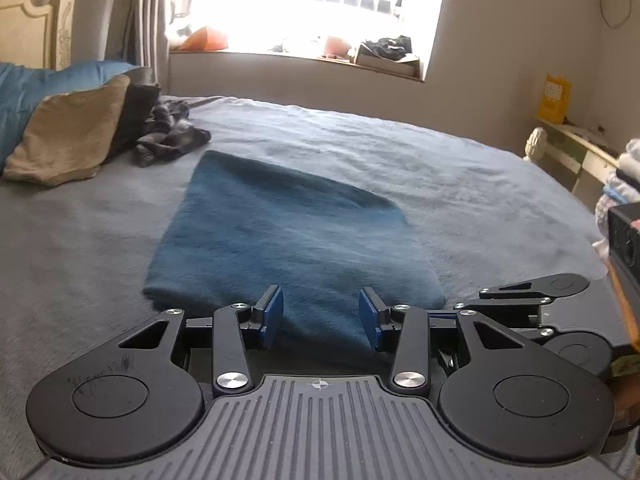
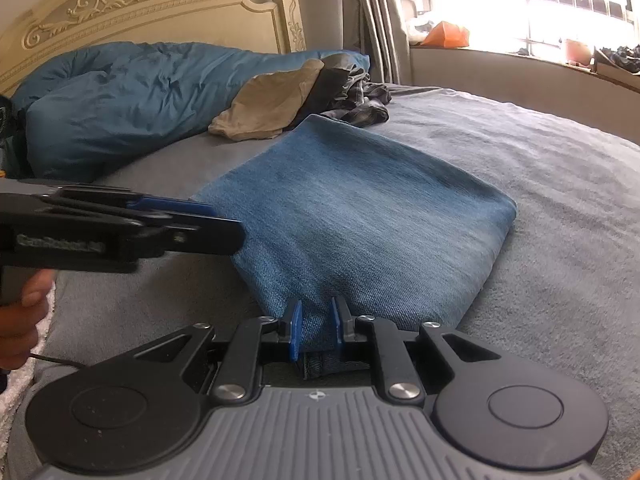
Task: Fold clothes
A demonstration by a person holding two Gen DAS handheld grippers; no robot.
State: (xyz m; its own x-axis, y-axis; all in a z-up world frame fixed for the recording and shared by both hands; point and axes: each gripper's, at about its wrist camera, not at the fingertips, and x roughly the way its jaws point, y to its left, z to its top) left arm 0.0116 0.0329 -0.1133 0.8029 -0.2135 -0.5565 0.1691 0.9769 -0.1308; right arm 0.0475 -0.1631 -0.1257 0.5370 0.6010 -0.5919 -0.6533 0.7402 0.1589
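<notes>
- A bed (image 2: 540,184) under a grey blanket fills the room
- Its cream carved headboard (image 2: 132,0) stands behind
- Beside the headboard hang curtains (image 2: 376,20), then a bright window (image 1: 312,4) with a cluttered sill

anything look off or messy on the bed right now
Mostly tidy: the folded blue denim jeans lie flat on the grey blanket. Only the crumpled dark plaid garment, bunched unfolded near the tan pillow, looks messy. A jeans edge is pinched between the right gripper's fingers.
</notes>
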